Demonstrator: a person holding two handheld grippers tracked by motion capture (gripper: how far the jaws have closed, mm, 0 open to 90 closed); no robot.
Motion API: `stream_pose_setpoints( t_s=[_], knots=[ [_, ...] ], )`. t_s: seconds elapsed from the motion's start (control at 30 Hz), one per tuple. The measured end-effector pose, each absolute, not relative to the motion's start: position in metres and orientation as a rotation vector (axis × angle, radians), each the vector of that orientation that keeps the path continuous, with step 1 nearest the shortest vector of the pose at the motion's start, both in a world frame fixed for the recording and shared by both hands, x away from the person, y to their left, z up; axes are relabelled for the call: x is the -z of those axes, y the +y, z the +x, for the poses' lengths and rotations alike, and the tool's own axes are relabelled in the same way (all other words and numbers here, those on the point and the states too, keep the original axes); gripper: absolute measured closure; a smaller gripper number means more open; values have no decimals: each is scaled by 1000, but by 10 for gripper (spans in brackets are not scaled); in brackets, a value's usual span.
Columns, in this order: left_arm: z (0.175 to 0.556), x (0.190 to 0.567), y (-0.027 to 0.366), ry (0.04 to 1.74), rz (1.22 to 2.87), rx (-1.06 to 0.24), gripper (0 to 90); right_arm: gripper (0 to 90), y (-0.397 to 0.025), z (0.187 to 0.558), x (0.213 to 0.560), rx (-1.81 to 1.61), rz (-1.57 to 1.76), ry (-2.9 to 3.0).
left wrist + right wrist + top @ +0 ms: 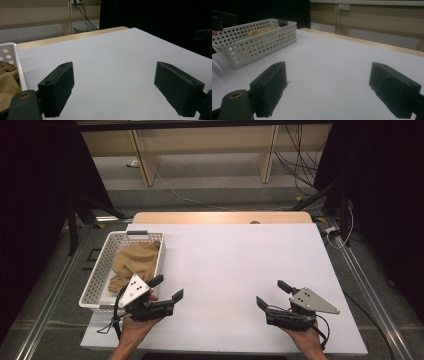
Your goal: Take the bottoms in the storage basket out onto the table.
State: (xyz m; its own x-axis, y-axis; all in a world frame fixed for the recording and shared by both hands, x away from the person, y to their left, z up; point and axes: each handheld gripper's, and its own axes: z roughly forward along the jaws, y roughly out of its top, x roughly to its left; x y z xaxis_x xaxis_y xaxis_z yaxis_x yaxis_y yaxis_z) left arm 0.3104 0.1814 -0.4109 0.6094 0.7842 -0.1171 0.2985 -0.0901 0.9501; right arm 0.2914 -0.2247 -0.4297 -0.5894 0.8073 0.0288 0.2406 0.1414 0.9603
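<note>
A white perforated basket (98, 270) stands at the table's left with a tan cloth (135, 261) bunched inside it. My left gripper (167, 287) hovers open just right of the basket's near corner, nothing between its jaws. My right gripper (272, 295) is open too, low over the near right of the table, jaws empty. In the left gripper view the gripper (113, 90) spans bare white table, with the basket rim (17, 63) and cloth (7, 85) at the left edge. In the right gripper view the gripper (328, 92) points toward the basket (259, 41), far left.
The white tabletop (235, 265) lies on a wooden table whose far edge (220, 217) shows beyond it. Dark curtains flank both sides. Metal rails (367, 285) run along the floor, and cables (300, 155) hang near wooden shelving at the back.
</note>
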Motion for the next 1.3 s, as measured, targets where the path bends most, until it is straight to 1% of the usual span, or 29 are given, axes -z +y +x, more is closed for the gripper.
stream_pose_setpoints(
  t_s=[0.23,0.3,0.4,0.57,0.6,0.63,0.73,1.03,1.07,1.1,1.13,1.3],
  knots=[
    [322,404,196,955,1695,-509,161,154,-223,292,430,-1472,982,1923],
    [328,394,206,979,1685,-568,163,155,-223,292,429,-1473,982,1922],
    [333,386,215,1000,1686,-588,167,154,-223,291,429,-1471,982,1924],
    [350,374,234,1079,1716,-558,167,154,-223,292,429,-1471,979,1929],
    [359,373,242,1127,1735,-532,169,154,-222,292,430,-1474,984,1929],
    [359,373,242,1127,1735,-532,168,154,-222,292,430,-1474,984,1929],
    [373,370,255,1213,1760,-514,168,154,-222,293,430,-1468,979,1937],
    [401,371,264,1345,1838,-497,173,155,-220,295,431,-1467,981,1952],
    [409,373,267,1379,1842,-481,173,155,-220,294,431,-1467,982,1956],
    [409,373,267,1379,1842,-481,173,155,-220,294,431,-1467,982,1956],
    [417,375,269,1409,1850,-454,173,155,-220,295,431,-1473,983,1955],
    [431,379,270,1460,1880,-416,174,155,-220,295,431,-1471,986,1961]
  ],
)
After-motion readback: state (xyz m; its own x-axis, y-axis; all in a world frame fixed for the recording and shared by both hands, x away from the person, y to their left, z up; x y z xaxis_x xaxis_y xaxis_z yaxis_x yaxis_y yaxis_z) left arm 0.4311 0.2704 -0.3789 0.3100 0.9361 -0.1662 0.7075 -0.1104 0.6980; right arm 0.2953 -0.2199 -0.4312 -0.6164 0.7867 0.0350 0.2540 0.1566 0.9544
